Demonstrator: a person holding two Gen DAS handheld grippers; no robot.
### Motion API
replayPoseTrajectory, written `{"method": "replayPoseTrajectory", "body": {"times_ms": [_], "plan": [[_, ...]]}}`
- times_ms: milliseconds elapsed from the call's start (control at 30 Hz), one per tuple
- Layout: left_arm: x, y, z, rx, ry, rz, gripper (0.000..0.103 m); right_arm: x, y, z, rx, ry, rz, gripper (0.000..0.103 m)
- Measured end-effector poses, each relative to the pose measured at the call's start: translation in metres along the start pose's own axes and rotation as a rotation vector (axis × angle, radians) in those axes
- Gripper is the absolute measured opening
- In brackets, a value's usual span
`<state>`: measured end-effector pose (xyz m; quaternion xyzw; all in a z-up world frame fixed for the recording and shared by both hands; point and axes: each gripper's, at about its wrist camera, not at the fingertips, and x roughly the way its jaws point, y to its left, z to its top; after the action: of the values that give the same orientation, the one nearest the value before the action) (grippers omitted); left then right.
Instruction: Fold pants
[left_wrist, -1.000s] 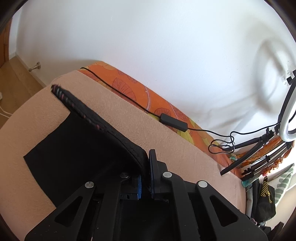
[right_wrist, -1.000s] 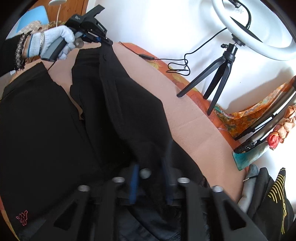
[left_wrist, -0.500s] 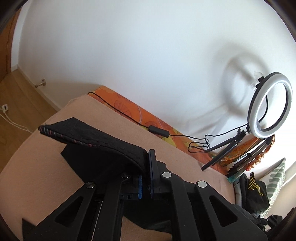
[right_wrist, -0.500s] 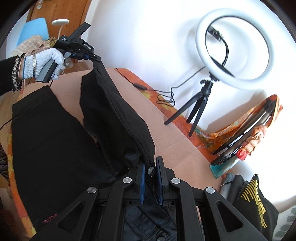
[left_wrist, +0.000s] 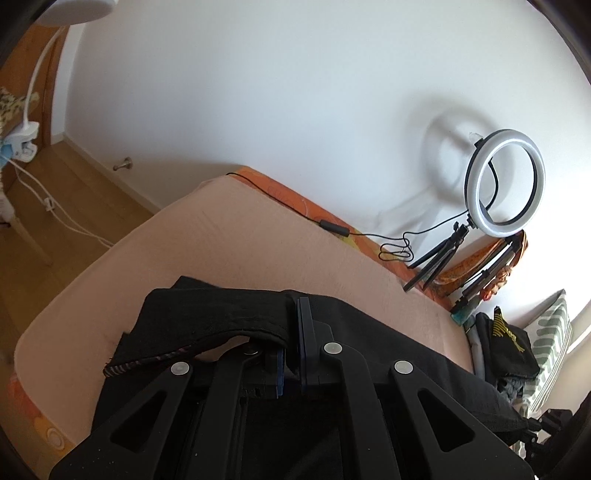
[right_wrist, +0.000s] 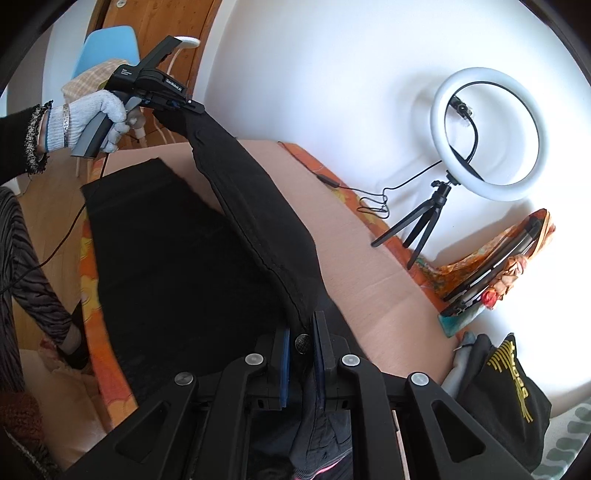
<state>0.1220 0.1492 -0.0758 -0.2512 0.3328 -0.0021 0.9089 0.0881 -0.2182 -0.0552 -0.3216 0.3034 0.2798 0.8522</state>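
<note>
Black pants (right_wrist: 177, 258) lie spread on a peach-covered bed (right_wrist: 369, 280). One leg is lifted off the bed and stretched between both grippers. My left gripper (left_wrist: 291, 314) is shut on the leg's hem end, whose striped inner edge (left_wrist: 155, 360) droops to the left. In the right wrist view the left gripper (right_wrist: 184, 105) sits at upper left in a gloved hand (right_wrist: 88, 118). My right gripper (right_wrist: 301, 325) is shut on the waist end of the same leg, near a metal button (right_wrist: 303, 343).
A ring light (right_wrist: 491, 133) on a small tripod stands by the white wall, its cable (left_wrist: 332, 229) trailing along the bed's far edge. Bags and clothes (right_wrist: 509, 384) pile up at the right. A blue chair (right_wrist: 103, 51) and wood floor (left_wrist: 66, 206) lie beyond the bed's left end.
Both grippers have risen and swung toward the near side, carrying the lifted leg up off the bed and over the other leg. The hem end now hangs loose from the left gripper.
</note>
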Motion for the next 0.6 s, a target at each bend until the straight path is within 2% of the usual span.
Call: {"method": "replayPoseTrajectory", "body": {"times_ms": [200,333,467,533,567,600], "plan": [[-0.018,0.019,-0.053,-0.051,0.013,0.004,0.004,-0.003,0.036,-0.029,-0.017,0.054,0.049,0.009],[-0.012,0.039,-0.087,-0.121,0.053,-0.005,0.004,0.003,0.051,-0.045,-0.024,0.085,0.059,0.009],[-0.001,0.053,-0.102,-0.167,0.086,-0.020,0.004,0.014,0.065,-0.054,-0.033,0.107,0.046,0.009],[0.000,0.061,-0.102,-0.200,0.081,-0.011,0.014,0.019,0.069,-0.056,-0.035,0.106,0.028,0.009],[0.002,0.066,-0.101,-0.228,0.088,0.008,0.027,0.020,0.070,-0.057,-0.029,0.101,0.021,0.009],[0.003,0.072,-0.100,-0.264,0.091,0.015,0.034,0.022,0.070,-0.058,-0.015,0.096,0.019,0.009]]}}
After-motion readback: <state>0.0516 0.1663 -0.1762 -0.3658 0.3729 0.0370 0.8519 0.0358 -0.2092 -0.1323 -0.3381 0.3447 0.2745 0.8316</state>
